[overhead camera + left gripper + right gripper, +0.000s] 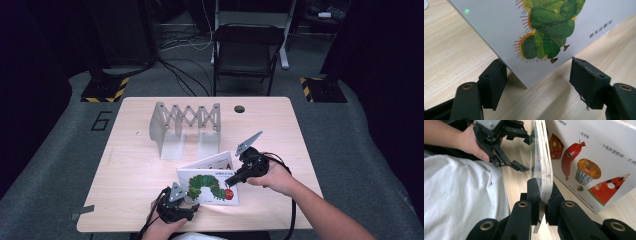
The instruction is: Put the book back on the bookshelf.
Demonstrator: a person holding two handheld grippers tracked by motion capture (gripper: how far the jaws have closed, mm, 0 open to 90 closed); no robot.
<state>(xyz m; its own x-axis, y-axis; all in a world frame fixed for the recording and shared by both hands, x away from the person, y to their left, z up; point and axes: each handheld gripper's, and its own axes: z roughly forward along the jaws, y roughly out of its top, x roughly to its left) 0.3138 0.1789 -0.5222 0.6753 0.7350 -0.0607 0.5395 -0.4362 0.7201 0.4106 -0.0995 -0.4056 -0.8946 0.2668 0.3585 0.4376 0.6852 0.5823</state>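
Observation:
A white board book (207,186) with a green caterpillar on its cover stands tilted near the table's front edge. My right gripper (231,180) holds its right side. In the right gripper view the right gripper (543,192) is shut on the cover and several pages of the book (584,157), while the back part with food pictures splays away. My left gripper (192,206) is at the book's lower left corner. Its jaws (536,67) stand open on either side of that corner of the book (544,32), not pressing it. The left gripper (527,152) also appears open beyond the book.
A grey accordion book rack (186,125) stands at the table's back middle, next to a cable hole (239,108). A black chair (247,50) is beyond the table (130,165). The person's white shirt (454,195) is close to the front edge.

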